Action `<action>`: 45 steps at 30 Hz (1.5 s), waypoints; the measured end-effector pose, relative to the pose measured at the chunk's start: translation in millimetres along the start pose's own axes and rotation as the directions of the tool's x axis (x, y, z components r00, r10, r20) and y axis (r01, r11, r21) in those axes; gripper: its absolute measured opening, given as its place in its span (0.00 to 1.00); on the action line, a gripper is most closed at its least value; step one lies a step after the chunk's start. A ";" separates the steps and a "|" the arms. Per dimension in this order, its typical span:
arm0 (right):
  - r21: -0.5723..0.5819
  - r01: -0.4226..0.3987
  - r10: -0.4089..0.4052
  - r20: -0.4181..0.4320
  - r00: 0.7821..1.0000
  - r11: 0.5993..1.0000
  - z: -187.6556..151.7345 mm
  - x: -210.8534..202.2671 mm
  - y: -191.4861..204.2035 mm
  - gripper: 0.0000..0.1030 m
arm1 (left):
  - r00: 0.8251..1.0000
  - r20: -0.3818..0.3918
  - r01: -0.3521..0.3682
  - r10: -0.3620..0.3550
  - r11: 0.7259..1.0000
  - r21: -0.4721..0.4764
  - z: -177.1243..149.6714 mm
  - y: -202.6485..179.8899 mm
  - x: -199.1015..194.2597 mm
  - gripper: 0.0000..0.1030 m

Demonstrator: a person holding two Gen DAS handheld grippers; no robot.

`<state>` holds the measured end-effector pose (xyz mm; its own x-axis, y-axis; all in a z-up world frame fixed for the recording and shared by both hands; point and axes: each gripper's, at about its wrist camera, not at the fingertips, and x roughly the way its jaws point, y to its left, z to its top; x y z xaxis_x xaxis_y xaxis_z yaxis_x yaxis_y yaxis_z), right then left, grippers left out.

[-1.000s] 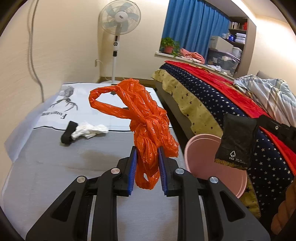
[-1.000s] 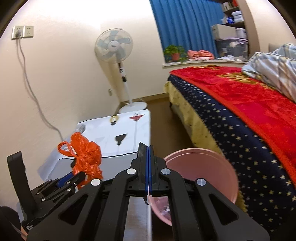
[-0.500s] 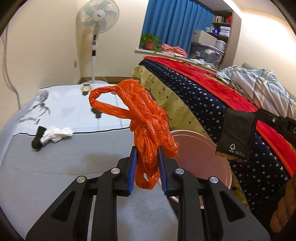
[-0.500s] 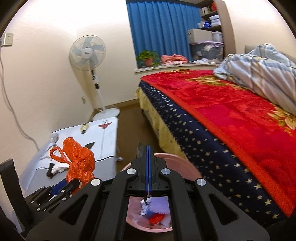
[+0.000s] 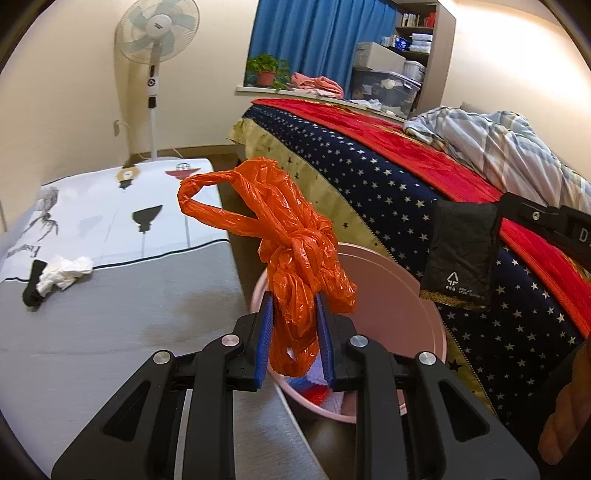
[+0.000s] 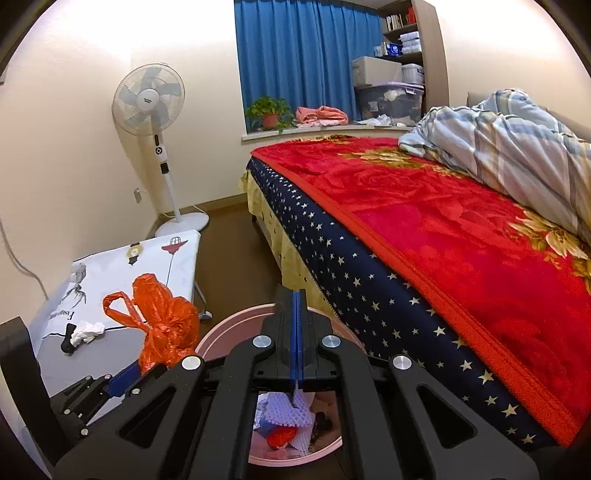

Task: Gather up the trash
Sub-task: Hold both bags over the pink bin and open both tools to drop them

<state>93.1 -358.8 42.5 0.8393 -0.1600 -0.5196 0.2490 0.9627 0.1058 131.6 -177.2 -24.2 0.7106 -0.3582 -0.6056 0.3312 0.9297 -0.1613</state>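
Orange plastic bag (image 5: pixel 295 258), knotted and crumpled, is clamped low down between the blue pads of the left gripper (image 5: pixel 294 332). Its looped handles stick up above the jaws. The bag hangs over the near rim of a pink wastebasket (image 5: pixel 388 295), at the edge of the grey table (image 5: pixel 110 314).

The right wrist view looks down into the wastebasket, which stands on the floor between the table and the bed (image 6: pixel 443 240). White foam netting (image 6: pixel 284 410) and a small red scrap (image 6: pixel 280 437) lie inside it.

The right gripper (image 6: pixel 296 299) has its jaws pressed together over the wastebasket. In the left wrist view a flat black packet (image 5: pixel 461 254) with a recycling mark hangs from its tips, above the far rim.

Further out on the table a crumpled white tissue (image 5: pixel 64 271) lies touching a small black object (image 5: pixel 31 284), well apart from the bag. Beyond them the tabletop carries a white printed cloth (image 5: pixel 110 206).

The bed has a navy star-patterned side, a red blanket and a bundled plaid quilt (image 5: pixel 498 140). At the far wall stand a pedestal fan (image 5: pixel 157 26), a potted plant (image 5: pixel 267 70) on the sill and blue curtains (image 5: pixel 314 37).
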 end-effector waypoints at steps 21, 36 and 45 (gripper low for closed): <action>0.003 0.040 -0.040 -0.013 0.999 0.999 -1.2 7.2 -4.2 0.00 | 0.998 -0.047 0.047 -0.046 0.999 0.019 -1.8 -19.2 26.1 0.22; 0.022 0.078 -0.076 -0.060 0.995 0.997 -5.1 12.6 -11.8 0.22 | 0.999 -0.025 0.029 -0.029 1.000 0.005 1.3 -16.7 22.5 0.44; -0.005 0.067 -0.067 -0.051 0.996 0.998 -7.9 9.0 -2.1 0.27 | 1.000 -0.006 -0.001 0.000 1.000 -0.028 2.1 3.6 9.6 0.44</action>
<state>96.3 -360.6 31.0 0.7953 -0.2127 -0.5677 0.3021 0.9509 0.0668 140.9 -177.4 -29.0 0.7071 -0.3574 -0.6102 0.3132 0.9319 -0.1829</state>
